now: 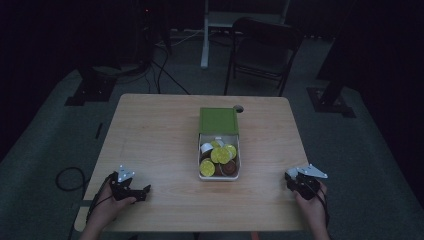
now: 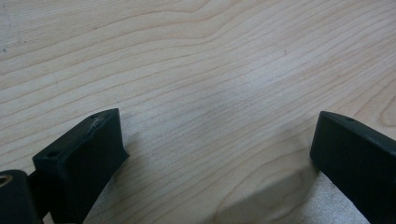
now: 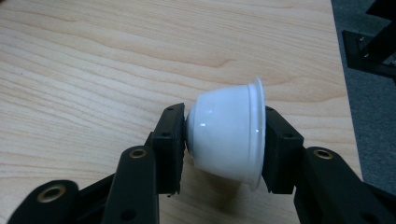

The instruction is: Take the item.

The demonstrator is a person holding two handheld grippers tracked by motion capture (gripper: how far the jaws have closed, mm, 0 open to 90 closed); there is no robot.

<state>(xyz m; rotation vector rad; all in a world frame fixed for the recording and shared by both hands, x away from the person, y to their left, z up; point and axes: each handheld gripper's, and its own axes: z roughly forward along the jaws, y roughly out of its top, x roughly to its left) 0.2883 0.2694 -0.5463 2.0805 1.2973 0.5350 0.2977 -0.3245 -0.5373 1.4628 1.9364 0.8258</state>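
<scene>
Wooden table (image 1: 160, 135) bears a green box (image 1: 219, 145) of pods; right gripper (image 3: 224, 135) clamps a white pod (image 3: 229, 133) sideways, left gripper (image 2: 217, 140) rests with jaws wide apart

Left gripper (image 2: 219, 154) rests low with jaws spread wide; right gripper (image 3: 224, 140) is clamped on something.

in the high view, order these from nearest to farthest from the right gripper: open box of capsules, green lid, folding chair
1. open box of capsules, just left of the right gripper, mid-table.
2. green lid, farther up the table, behind the box.
3. folding chair, on the floor beyond the table's far edge.
</scene>
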